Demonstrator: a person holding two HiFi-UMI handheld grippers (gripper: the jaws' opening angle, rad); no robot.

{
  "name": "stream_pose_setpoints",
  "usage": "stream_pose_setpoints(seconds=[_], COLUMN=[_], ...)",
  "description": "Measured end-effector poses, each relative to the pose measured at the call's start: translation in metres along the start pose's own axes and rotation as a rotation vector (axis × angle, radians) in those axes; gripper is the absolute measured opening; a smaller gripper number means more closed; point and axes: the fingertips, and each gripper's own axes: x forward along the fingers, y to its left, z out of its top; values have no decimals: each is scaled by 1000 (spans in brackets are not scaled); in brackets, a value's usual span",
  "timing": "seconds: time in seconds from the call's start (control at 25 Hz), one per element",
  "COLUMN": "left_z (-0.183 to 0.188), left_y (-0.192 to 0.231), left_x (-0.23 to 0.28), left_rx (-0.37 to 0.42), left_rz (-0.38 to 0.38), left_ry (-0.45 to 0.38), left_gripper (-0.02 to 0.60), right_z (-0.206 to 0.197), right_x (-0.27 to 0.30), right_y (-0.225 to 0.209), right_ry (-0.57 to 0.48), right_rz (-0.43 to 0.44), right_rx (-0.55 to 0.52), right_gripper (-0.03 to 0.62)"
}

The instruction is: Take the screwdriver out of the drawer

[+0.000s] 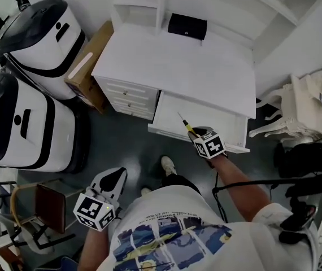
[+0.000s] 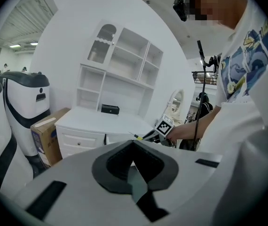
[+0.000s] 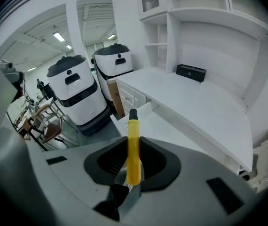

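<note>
Screwdriver [image 1: 188, 126] held over open drawer [image 1: 220, 123]; black box [image 1: 187, 25] on desk [image 1: 206, 66].

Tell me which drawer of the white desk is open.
The wide drawer under the desk top is pulled out. The small drawers stacked at its left are all shut.

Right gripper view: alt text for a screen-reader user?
The right hand-held gripper is shut on a yellow screwdriver, tip pointing away, with the open white drawer behind it. Beyond: a white desk and two white machines.
</note>
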Motion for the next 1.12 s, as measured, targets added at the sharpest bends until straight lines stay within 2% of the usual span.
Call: stream_pose_setpoints(seconds=[0.24, 0.52, 1.12], left_z=[-12, -29, -56], left_y=[-6, -19, -46], left_x=[-24, -48, -77], left_rx=[2, -3, 5], left_rz=[-13, -29, -58], left_ry=[-21, -42, -46], left_gripper=[14, 14, 14], right_z=[10, 2, -30], right_x=[-40, -83, -122], right_y=[52, 100, 163], right_ry=[-69, -120, -149], right_rz=[32, 52, 76], right_rx=[-39, -70, -121], right_gripper=[97, 97, 97])
